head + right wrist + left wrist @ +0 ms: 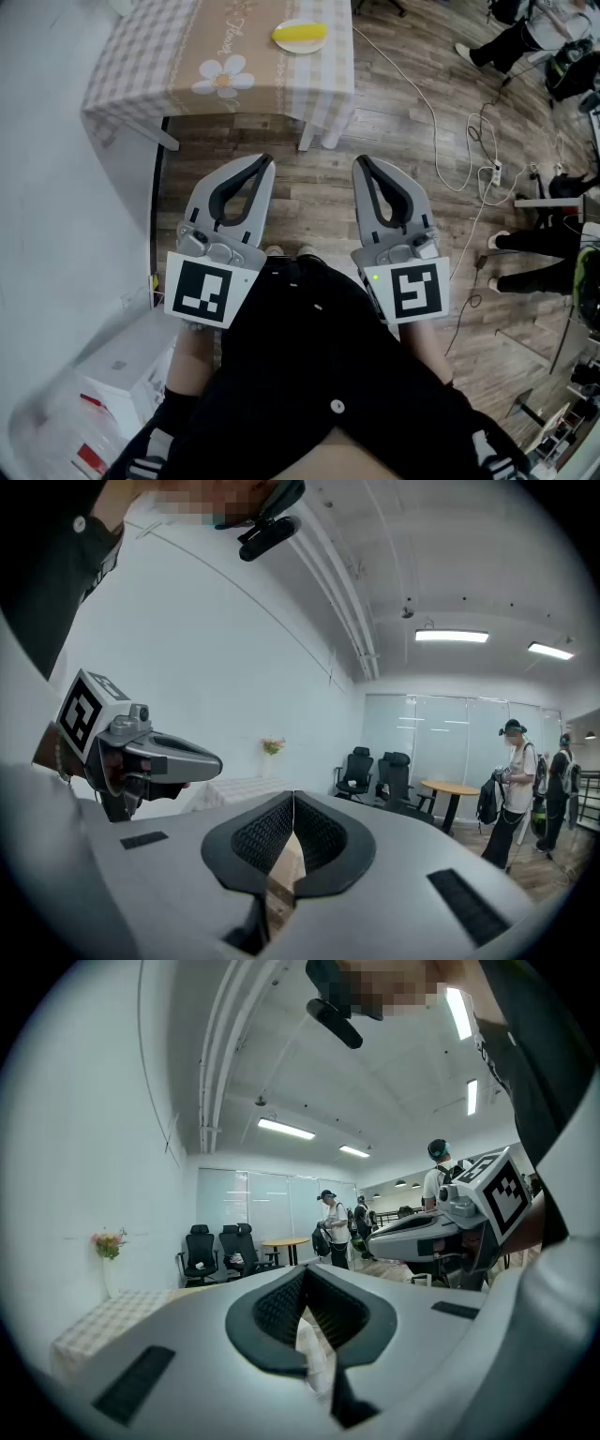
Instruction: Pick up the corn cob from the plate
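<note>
A yellow corn cob (pixel 302 33) lies on a small white plate (pixel 298 47) at the right end of a table with a checked cloth (pixel 141 56), far ahead at the top of the head view. My left gripper (pixel 265 161) and right gripper (pixel 360 161) are held side by side close to my body, over the wood floor and well short of the table. Both are shut with nothing between the jaws. In the left gripper view the left gripper (pixel 305 1269) has its tips pressed together, and the same holds for the right gripper (pixel 292 797) in the right gripper view.
White cables and a power strip (pixel 494 173) lie on the floor at the right, near other people's feet (pixel 511 246). White boxes (pixel 122 366) stand at the lower left by a wall. Office chairs (pixel 375 775) and a round table (pixel 450 794) are farther off.
</note>
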{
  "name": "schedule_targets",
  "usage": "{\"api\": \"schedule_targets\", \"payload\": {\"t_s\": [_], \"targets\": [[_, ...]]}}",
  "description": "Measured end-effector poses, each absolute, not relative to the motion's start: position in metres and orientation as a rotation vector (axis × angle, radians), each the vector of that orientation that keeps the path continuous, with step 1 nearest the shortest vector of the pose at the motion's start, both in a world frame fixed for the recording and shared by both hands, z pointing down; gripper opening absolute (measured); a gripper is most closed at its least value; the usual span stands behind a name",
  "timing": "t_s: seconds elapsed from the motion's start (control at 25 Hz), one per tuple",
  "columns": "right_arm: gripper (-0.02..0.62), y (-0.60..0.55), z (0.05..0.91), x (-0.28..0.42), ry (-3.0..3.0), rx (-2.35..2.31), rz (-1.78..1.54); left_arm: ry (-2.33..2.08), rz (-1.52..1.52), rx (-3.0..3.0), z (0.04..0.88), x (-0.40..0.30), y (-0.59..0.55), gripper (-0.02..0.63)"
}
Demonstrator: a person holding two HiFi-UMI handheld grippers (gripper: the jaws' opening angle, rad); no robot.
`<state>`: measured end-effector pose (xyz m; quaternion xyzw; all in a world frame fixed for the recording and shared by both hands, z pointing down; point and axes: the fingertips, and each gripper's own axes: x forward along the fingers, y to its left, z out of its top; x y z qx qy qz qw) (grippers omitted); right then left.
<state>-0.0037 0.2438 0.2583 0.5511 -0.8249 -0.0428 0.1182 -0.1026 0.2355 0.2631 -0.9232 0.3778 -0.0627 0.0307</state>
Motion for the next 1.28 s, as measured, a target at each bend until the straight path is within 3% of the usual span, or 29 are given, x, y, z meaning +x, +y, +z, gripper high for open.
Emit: {"api": "schedule_targets", "payload": {"t_s": [1.28], "targets": [[0.041,0.285,0.259,0.045,-2.549,1.55,-0.16,1.315,-0.182,-2.72,0.258,-0.062,0.282,0.014]]}}
